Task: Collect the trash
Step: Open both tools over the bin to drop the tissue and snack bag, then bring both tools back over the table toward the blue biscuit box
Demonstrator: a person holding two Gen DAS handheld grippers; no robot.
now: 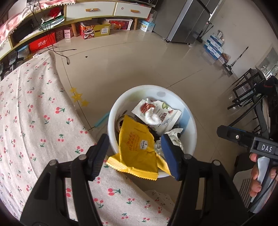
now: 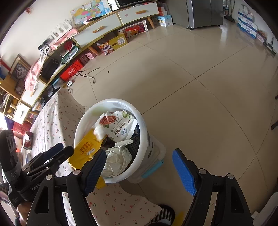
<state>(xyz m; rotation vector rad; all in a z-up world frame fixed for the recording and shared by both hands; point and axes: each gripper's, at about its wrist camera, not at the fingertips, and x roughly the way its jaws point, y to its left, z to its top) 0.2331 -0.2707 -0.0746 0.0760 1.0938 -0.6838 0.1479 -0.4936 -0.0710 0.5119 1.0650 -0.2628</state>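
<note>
A white trash bin [image 1: 188, 120] stands on the floor against the table edge; it also shows in the right wrist view [image 2: 147, 137]. In it lie a white snack wrapper [image 1: 157, 113], crumpled paper [image 1: 175, 139] and a yellow wrapper [image 1: 137, 147] that hangs over the near rim. My left gripper [image 1: 135, 156] is open just above the yellow wrapper, its fingers either side, not gripping it. My right gripper [image 2: 139, 170] is open and empty above the bin's near right side. The yellow wrapper [image 2: 86, 149] and the crumpled paper [image 2: 116, 160] show there too.
The table with cherry-print cloth [image 1: 34, 121] lies left of the bin. Tiled floor [image 2: 208, 87] spreads beyond. A TV cabinet [image 1: 90, 12] with boxes below lines the far wall. Black chairs [image 1: 246, 90] stand at right. A grey fridge [image 1: 184, 20] stands at the back.
</note>
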